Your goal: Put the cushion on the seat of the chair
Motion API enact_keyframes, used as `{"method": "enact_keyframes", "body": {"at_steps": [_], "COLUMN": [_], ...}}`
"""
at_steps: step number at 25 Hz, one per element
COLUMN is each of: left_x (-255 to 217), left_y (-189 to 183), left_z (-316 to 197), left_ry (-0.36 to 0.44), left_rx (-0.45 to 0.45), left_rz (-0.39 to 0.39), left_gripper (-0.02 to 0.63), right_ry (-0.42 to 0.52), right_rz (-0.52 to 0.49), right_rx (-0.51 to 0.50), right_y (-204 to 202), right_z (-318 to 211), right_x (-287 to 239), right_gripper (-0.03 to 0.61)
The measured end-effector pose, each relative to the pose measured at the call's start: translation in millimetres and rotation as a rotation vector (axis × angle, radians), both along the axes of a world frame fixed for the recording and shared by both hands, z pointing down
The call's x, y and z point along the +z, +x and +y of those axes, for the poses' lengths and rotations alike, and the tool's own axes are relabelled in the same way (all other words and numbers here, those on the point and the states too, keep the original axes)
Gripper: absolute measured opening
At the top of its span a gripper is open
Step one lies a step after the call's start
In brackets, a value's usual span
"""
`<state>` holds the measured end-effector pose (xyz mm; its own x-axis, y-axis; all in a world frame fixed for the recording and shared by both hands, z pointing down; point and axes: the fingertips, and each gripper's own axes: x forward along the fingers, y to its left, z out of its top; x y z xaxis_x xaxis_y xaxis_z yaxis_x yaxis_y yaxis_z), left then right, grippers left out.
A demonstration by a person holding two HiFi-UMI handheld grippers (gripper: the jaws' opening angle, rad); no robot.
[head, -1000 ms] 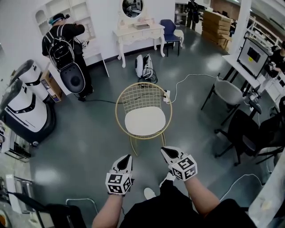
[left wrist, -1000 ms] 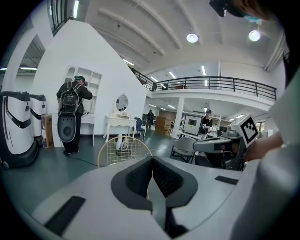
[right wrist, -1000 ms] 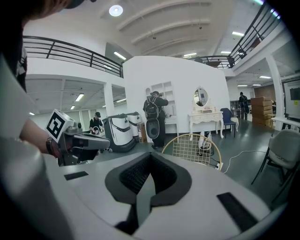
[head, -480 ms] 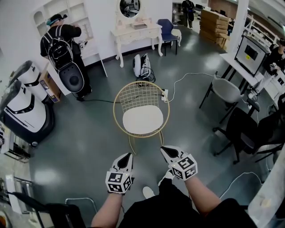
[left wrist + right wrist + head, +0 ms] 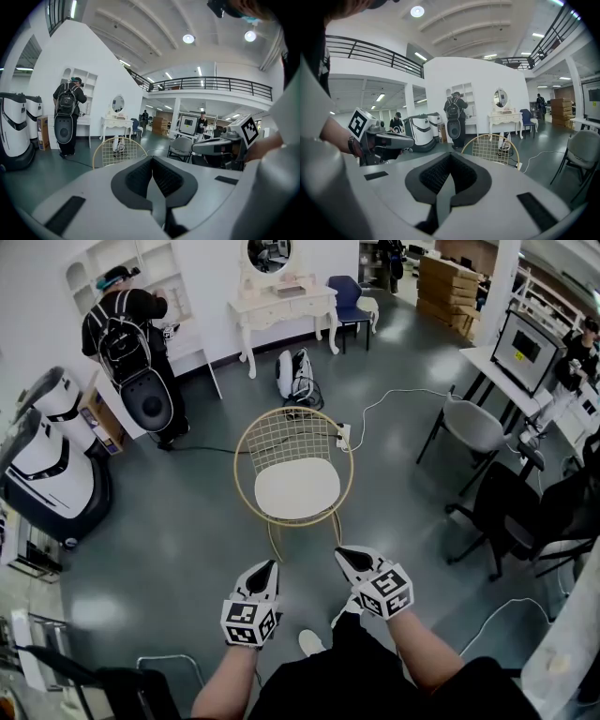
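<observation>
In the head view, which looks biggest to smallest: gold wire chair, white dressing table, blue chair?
Largest: round gold wire chair.
Then white dressing table.
Smallest: blue padded chair.
The last two stand farther off, so true sizes are unsure.

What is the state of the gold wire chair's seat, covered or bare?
Covered: a white cushion lies flat on the seat of the chair, inside its round gold rim.
</observation>
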<state>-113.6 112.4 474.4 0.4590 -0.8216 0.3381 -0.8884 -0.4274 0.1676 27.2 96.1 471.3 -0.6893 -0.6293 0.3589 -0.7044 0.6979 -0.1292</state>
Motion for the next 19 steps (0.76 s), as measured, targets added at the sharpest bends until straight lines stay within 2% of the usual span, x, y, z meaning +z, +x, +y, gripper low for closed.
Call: {"method": "enact_keyframes", "body": {"at_steps": [19], "left_x": [-6.1], "left_y": [-7.1], "left_z": [6.0], "left_ry": [0.020], "left_rx": [0.004], "left_rz": [-0.004], "left_gripper": [0.017], "right_ry": [0.019], "right_rz": [-0.001], "right_rx": [-0.002], "right_y": [-10.2], "right_z": [6.4], "right_x": [-6.9], "right_gripper": [0.012]}}
